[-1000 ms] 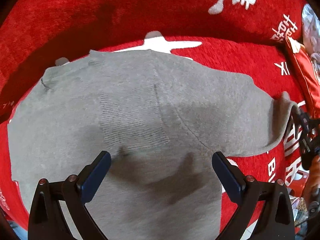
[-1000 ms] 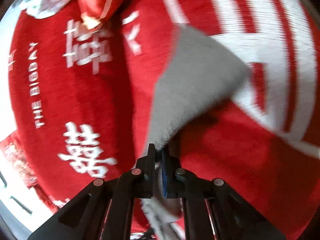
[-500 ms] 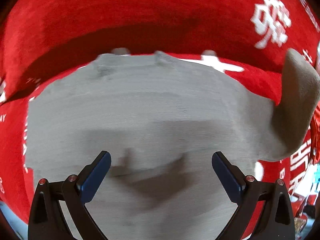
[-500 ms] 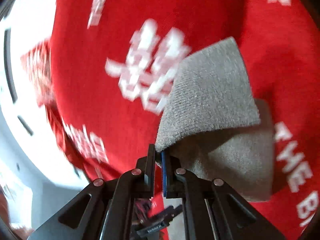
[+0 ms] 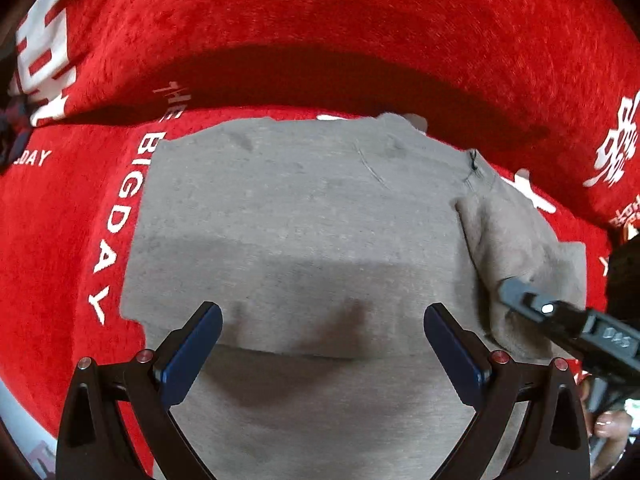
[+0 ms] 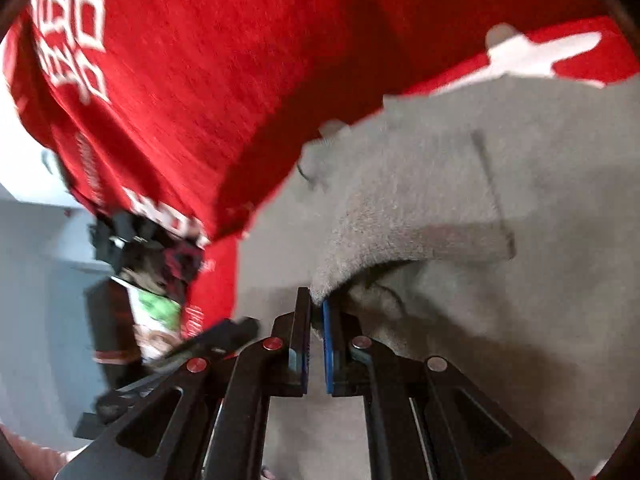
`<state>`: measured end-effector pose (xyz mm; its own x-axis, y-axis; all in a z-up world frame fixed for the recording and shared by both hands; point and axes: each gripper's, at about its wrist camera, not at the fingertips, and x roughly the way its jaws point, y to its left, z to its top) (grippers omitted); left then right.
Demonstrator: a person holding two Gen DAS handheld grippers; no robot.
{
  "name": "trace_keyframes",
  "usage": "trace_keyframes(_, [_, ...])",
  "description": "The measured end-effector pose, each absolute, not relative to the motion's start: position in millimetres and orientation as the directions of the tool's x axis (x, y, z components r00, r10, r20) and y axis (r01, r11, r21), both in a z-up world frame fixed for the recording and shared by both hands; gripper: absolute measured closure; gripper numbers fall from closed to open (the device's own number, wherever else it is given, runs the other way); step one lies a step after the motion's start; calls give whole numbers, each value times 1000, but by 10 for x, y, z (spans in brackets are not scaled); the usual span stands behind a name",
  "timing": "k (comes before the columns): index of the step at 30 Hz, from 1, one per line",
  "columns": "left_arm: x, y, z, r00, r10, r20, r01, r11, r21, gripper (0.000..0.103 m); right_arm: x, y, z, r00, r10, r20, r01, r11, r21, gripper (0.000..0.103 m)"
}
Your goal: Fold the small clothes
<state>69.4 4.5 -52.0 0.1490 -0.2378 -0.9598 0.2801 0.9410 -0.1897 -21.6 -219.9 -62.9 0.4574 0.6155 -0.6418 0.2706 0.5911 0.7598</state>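
Red plush cover [image 5: 360, 32] with white lettering lies over the whole work surface and rises at the back like a cushion; "THE BIGDAY" reads down its left part in the left wrist view.

Left gripper [image 5: 322, 344]: nearest the lens, pointing steeply down, jaws wide apart. Nothing between the blue pads [image 5: 192, 354]. It hangs over the near part of the sweater [image 5: 300, 220] without touching it that I can see.

Sweater: grey knit, spread flat on the cover. A straight fold line crosses it just beyond the left gripper's tips. Far edge lies close to the dark crease where the cover rises.

Right gripper [image 6: 316, 312]: jaws together, clamped on the edge of the grey sleeve [image 6: 412, 216]. Sleeve is lifted off the body of the sweater and doubled over it, with shadow underneath. In the left wrist view this gripper enters from the lower right, tip on the folded sleeve at the sweater's right side. Fingers [image 5: 608, 426] of the person's hand show below it.

Far left in the right wrist view: pale floor and a blurred clutter of dark and green items [image 6: 152, 280]; cannot tell what they are.
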Motion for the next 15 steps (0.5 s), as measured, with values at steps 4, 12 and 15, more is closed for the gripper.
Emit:
trace_keyframes(4, [773, 185, -516, 122, -348, -930, 249, 917, -311, 2, -101, -1884, -497, 393, 534, -748, 174, 756, 631, 93])
trace_keyframes(12, [901, 215, -618, 52, -458, -887, 221, 872, -437, 2, -228, -1915, -547, 338, 484, -807, 222, 792, 568, 89])
trace_keyframes(15, [924, 152, -662, 24, -510, -860, 212, 843, -495, 2, -183, -2022, -591, 385, 492, -781, 287, 741, 608, 85])
